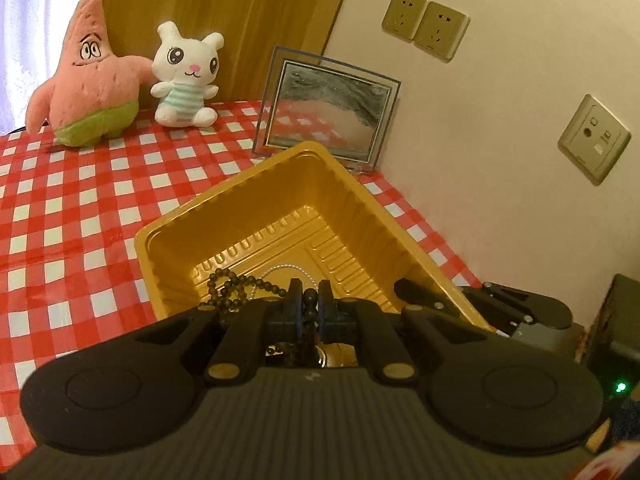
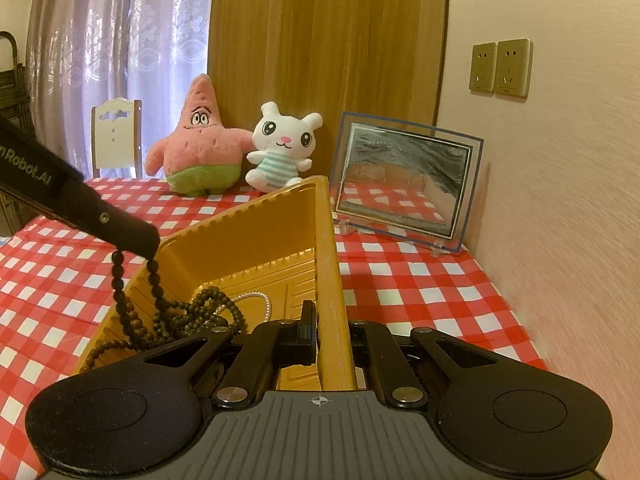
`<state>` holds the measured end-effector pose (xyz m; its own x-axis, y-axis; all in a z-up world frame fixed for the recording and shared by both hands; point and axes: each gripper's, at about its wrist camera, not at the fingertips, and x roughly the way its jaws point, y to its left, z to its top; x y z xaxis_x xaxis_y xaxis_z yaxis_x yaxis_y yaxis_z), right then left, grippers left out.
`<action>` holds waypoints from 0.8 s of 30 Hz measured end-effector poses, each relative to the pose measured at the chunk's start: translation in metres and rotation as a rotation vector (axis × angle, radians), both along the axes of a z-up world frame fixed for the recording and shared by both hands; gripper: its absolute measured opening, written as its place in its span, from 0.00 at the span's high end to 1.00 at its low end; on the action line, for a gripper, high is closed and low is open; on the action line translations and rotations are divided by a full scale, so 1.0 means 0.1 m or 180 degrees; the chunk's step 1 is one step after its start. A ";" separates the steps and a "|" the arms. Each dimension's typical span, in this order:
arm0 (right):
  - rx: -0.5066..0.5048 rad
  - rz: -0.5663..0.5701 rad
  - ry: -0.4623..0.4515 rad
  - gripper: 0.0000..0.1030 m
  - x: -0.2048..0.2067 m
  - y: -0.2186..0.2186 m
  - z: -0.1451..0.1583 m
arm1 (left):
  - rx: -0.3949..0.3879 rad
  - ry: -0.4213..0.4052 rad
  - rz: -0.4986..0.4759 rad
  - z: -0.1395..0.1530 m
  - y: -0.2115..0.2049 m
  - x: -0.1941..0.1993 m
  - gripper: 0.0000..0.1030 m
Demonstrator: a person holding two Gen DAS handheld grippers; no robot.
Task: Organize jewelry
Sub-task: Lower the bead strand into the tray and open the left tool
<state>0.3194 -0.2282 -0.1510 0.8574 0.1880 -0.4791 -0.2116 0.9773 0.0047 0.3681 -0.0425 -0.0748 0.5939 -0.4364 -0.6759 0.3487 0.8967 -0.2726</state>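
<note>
Between the pads of the left tongs [image 1: 309, 300] sits a dark bead necklace [image 2: 160, 304], pinched tight; its strand hangs from them and piles on the floor of the gold tray [image 1: 224, 208], over a pearl string [image 2: 256, 300]. One loop spills over the near wall. The right tongs [image 2: 326, 332] are clamped on the tray's rim, steadying it on the checked worktop [image 1: 80, 200]. The step in hand looks like dropping the necklace in; next, the left tongs must open and clear the trailing loop.
</note>
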 end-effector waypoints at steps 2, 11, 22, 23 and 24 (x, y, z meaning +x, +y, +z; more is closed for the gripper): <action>-0.0002 0.0001 0.0000 0.95 0.00 0.00 0.00 | 0.0016 0.0047 0.0012 -0.05 -0.03 0.03 0.94; 0.0006 -0.0005 0.0013 0.95 -0.01 0.00 -0.01 | 0.0004 0.0098 0.0037 -0.11 0.00 -0.02 0.58; 0.0038 -0.0014 0.0037 0.95 0.00 -0.02 -0.05 | 0.0019 0.0025 0.0362 0.07 0.44 -0.23 0.56; 0.0053 -0.0021 0.0049 0.95 0.00 -0.03 -0.06 | 0.0049 0.0031 0.0423 0.07 0.50 -0.25 0.56; 0.0075 -0.0033 0.0067 0.95 0.01 -0.04 -0.08 | 0.0082 0.0035 0.0483 0.07 0.57 -0.28 0.56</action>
<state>0.3202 -0.2323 -0.1585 0.8492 0.1905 -0.4926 -0.2010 0.9791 0.0322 0.3402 0.0141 -0.0676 0.6444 -0.3247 -0.6924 0.2057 0.9456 -0.2520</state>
